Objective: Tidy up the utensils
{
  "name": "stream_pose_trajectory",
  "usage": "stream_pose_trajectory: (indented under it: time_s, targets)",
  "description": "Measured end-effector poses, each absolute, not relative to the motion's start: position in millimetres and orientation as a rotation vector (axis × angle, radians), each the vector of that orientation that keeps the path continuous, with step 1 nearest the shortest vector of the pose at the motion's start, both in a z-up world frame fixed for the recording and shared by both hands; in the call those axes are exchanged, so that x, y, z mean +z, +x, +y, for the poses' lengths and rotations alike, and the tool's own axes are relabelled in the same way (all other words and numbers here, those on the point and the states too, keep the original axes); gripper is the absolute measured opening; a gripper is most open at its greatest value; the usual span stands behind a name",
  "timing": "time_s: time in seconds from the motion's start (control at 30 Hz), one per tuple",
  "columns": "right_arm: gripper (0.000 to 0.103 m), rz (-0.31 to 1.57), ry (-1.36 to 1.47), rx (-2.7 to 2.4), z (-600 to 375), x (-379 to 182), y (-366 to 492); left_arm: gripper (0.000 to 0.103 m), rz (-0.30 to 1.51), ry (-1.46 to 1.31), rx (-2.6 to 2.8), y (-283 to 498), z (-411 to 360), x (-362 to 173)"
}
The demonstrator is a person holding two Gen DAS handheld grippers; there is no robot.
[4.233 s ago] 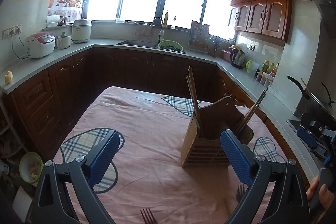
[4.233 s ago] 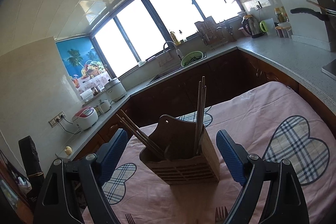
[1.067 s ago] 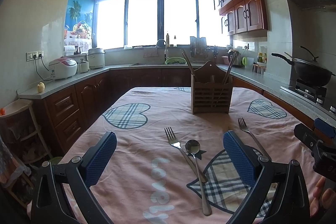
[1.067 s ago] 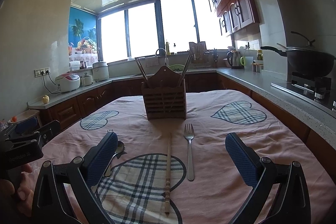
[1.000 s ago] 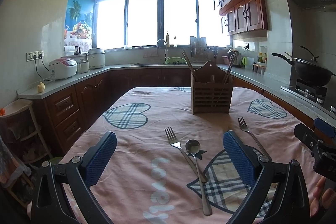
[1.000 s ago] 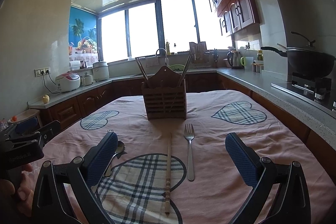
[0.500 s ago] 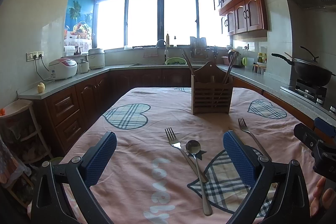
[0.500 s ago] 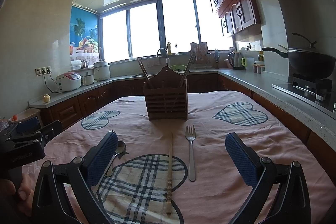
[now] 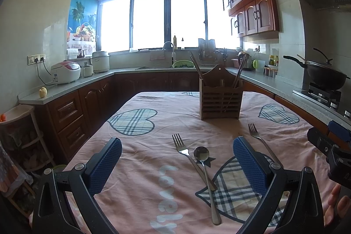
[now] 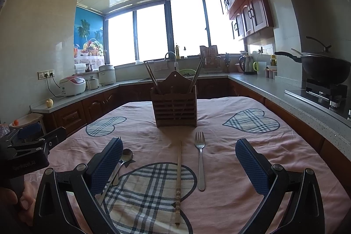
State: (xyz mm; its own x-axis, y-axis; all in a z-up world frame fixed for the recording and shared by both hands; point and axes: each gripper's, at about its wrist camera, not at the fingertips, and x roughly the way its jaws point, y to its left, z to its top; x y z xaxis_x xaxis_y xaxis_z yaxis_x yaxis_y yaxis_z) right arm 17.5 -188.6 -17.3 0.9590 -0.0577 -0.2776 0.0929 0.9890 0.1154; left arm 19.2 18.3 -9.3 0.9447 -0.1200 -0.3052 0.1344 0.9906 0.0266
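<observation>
Utensils lie loose on the tablecloth (image 9: 140, 152) — two forks (image 9: 188, 154) (image 10: 200, 159), one spoon (image 9: 205, 168), one chopstick (image 10: 178, 181) — before one holder (image 10: 174, 110) with chopsticks leaning at both ends. Both grippers, left (image 9: 175, 166) and right (image 10: 178, 168), hover spread wide, grasping nothing.

The bench (image 9: 153, 146) is covered by a pink cloth (image 10: 219, 124) printed with plaid hearts and pale lettering. A slatted wooden holder (image 9: 220, 100) stands upright toward its far end, with chopsticks (image 9: 196, 68) leaning out at both sides. Nearer, a fork (image 9: 188, 157) and a spoon (image 9: 206, 170) lie flat on the cloth, their handles crossing. A second fork (image 10: 200, 161) lies apart to the right, tines pointing toward the holder. Between that fork and the spoon a single wooden chopstick (image 10: 178, 177) lies lengthwise across a plaid heart (image 10: 149, 196).
</observation>
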Motion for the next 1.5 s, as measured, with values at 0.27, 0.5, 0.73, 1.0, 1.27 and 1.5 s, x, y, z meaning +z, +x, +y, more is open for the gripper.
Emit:
stream_pose_trajectory:
  time_s: [0.27, 0.5, 0.73, 1.0, 1.27, 1.5]
  targets:
    - [0.103, 0.272, 0.125, -0.076, -188.6, -16.5, 16.6, 0.102, 0.310, 0.049, -0.133, 17.6, 16.1, -8.9]
    - [0.103, 0.268, 0.122, -0.072, -188.4, -14.2, 16.6, 0.102, 0.302, 0.058, -0.127, 16.2, 13.2, -9.2]
    - [0.103, 0.264, 0.120, -0.070, -189.0, -12.9, 16.2, 0.102, 0.302, 0.057, -0.126, 15.3, 10.6, -9.8]
    - [0.103, 0.260, 0.115, -0.063, -189.3, -10.3, 17.2, 0.102, 0.300, 0.056, -0.127, 15.8, 9.3, -9.6]
    - [0.103, 0.255, 0.108, -0.056, -189.7, -8.4, 16.5, 0.102, 0.299, 0.057, -0.126, 15.8, 8.9, -9.2]
    - [0.103, 0.253, 0.107, -0.055, -190.0, -7.8, 16.8, 0.102, 0.299, 0.056, -0.128, 15.7, 9.5, -9.5]
